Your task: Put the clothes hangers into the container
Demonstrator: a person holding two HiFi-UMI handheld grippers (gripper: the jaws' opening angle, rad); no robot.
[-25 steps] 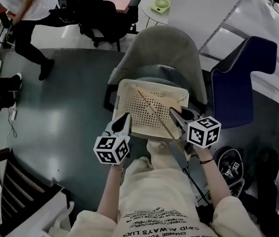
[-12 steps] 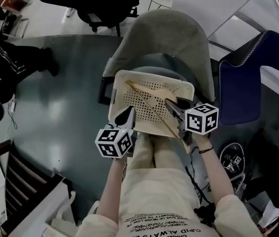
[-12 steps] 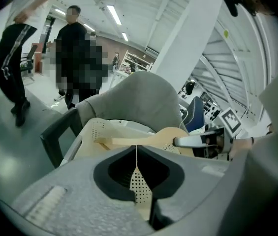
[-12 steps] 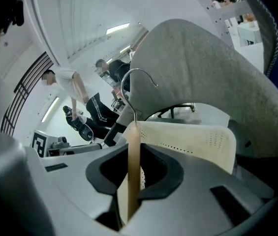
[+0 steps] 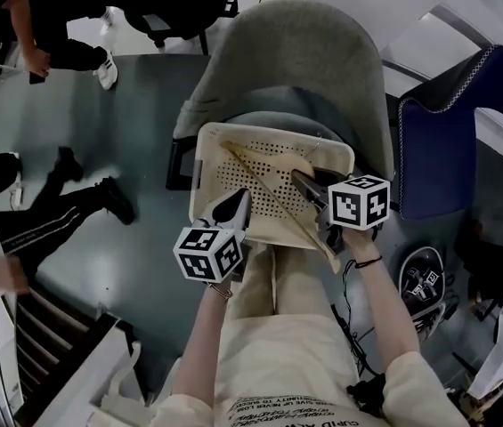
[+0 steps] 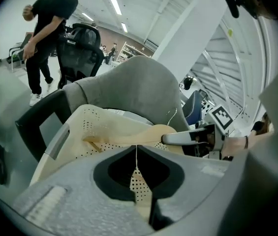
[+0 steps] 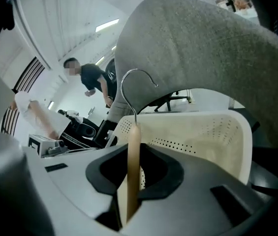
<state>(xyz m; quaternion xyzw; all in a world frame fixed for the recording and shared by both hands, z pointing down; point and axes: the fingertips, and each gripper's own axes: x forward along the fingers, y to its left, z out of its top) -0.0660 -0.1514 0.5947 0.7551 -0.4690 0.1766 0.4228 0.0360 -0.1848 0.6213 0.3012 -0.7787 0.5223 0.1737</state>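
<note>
One slow descent: on the grey chair [image 5: 296, 60], into the cream perforated basket [image 5: 200, 172], lower the wooden hanger [image 7: 133, 166] — clamped edge-on in the right gripper [image 5: 297, 178], slanting over the near rim — and tuck both ends inside. Keep the left gripper [image 5: 242, 197], closed on nothing, clear at the near wall.

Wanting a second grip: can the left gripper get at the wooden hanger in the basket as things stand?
Probably yes. The left gripper, shut and empty, sits at the near rim of the open basket, with nothing between it and the hanger, which the right gripper holds.
</note>
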